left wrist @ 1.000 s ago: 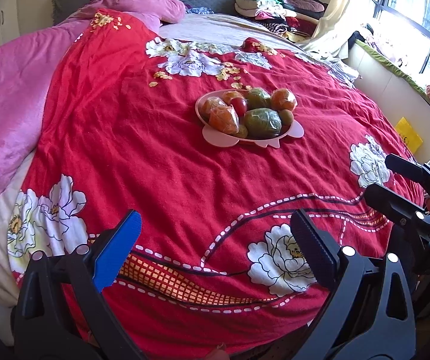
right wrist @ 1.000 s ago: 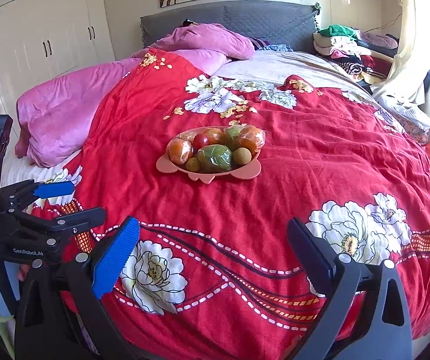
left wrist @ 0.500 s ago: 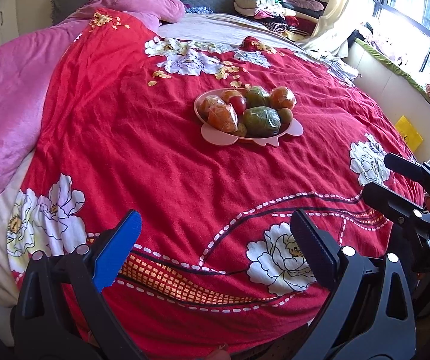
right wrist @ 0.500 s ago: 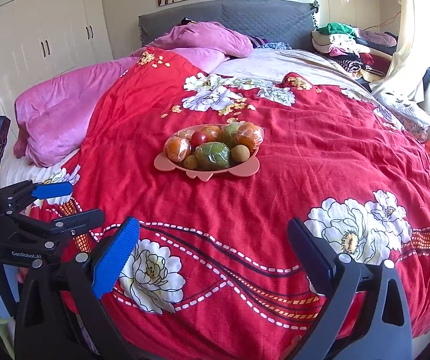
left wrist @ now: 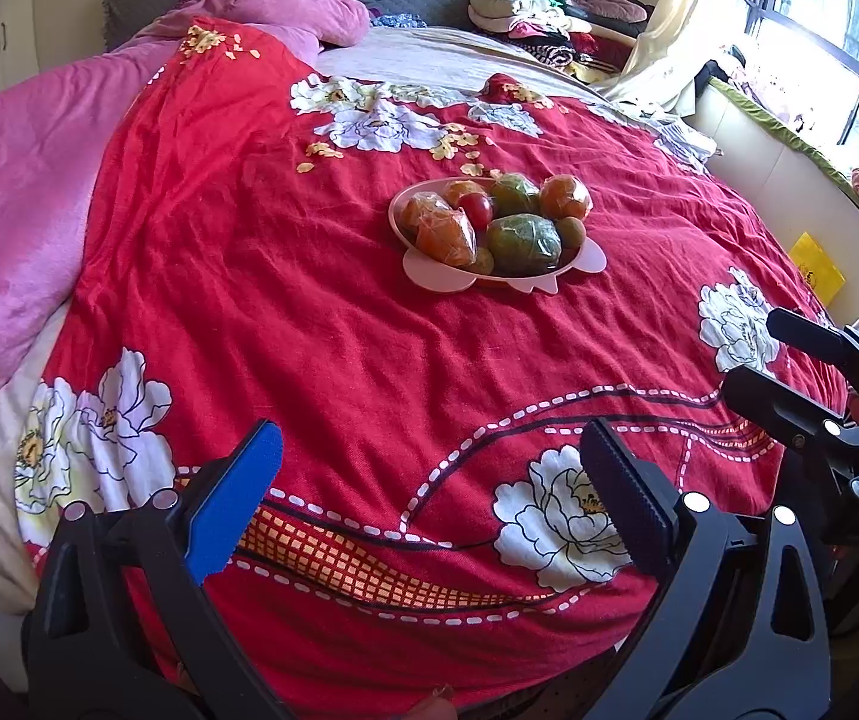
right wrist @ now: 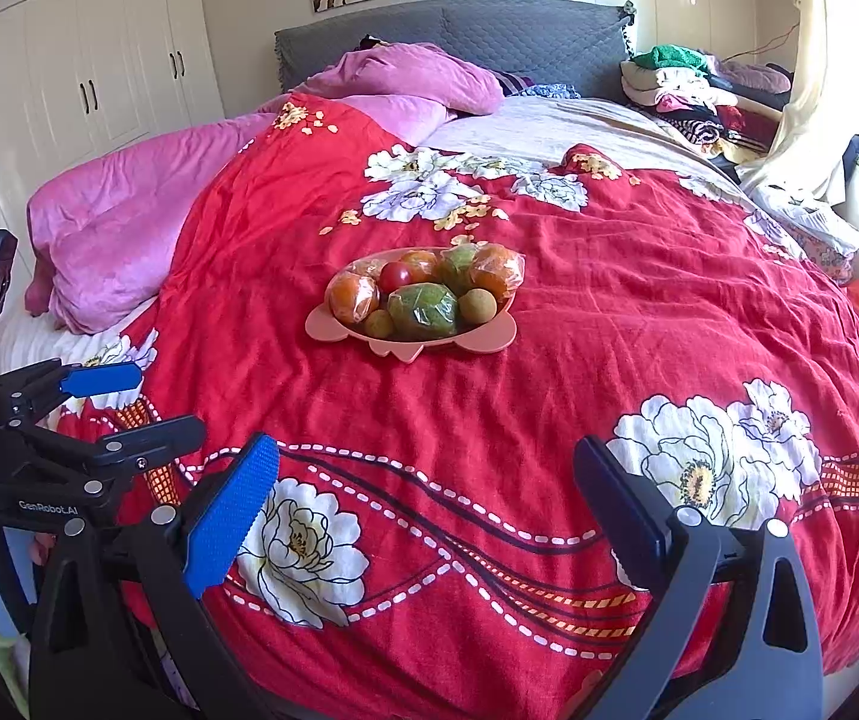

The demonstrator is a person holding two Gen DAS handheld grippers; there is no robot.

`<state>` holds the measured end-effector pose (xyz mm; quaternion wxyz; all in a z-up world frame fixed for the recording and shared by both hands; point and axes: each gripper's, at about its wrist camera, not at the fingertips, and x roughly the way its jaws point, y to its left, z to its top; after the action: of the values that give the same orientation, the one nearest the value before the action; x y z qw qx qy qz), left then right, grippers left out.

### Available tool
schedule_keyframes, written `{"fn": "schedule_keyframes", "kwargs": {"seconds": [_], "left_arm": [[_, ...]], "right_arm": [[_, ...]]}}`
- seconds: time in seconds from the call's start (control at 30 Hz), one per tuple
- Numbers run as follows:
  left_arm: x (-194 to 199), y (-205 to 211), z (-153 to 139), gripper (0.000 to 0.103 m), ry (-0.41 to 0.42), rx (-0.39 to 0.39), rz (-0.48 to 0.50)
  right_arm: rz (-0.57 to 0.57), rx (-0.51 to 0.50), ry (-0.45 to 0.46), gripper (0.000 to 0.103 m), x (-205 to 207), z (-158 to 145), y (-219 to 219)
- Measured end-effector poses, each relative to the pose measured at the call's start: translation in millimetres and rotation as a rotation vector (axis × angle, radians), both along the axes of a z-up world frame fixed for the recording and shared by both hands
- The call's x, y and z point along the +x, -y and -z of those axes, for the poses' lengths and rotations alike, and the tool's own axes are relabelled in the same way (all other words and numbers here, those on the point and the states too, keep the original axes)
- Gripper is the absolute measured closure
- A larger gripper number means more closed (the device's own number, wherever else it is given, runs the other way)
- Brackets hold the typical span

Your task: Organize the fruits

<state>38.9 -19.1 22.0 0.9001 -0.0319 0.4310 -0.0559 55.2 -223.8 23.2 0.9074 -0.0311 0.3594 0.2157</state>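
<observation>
A pink plate rests mid-bed on a red flowered cover. It is heaped with fruit: plastic-wrapped oranges, a wrapped green fruit, a red tomato and small brown round fruits. My left gripper is open near the foot of the bed, well short of the plate, and holds nothing. My right gripper is open too and holds nothing. Each gripper shows at the edge of the other's view.
The red cover spans the bed. A pink blanket lies along the left, with a grey headboard behind. Folded clothes pile at the back right. White wardrobes stand left; a window ledge runs right.
Both views have shifted slightly: the plate sits a little lower and nearer in the right wrist view. Both grippers stay open with nothing in them.
</observation>
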Motion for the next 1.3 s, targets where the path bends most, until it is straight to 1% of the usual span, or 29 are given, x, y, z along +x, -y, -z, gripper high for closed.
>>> {"fn": "schedule_keyframes", "kwargs": {"seconds": [1.0,1.3], "left_arm": [[-1.1,-2.4,-1.5,0.010,0.000,-0.006,-0.003],[2.4,1.8,1.7,0.010,-0.022,0.002,0.011]], "right_arm": [[0.012,0.000,-0.006,0.005,1.0,2.5,4.1],[0.040,-0.001,-0.040,0.005,17.1,8.6,10.9]]}}
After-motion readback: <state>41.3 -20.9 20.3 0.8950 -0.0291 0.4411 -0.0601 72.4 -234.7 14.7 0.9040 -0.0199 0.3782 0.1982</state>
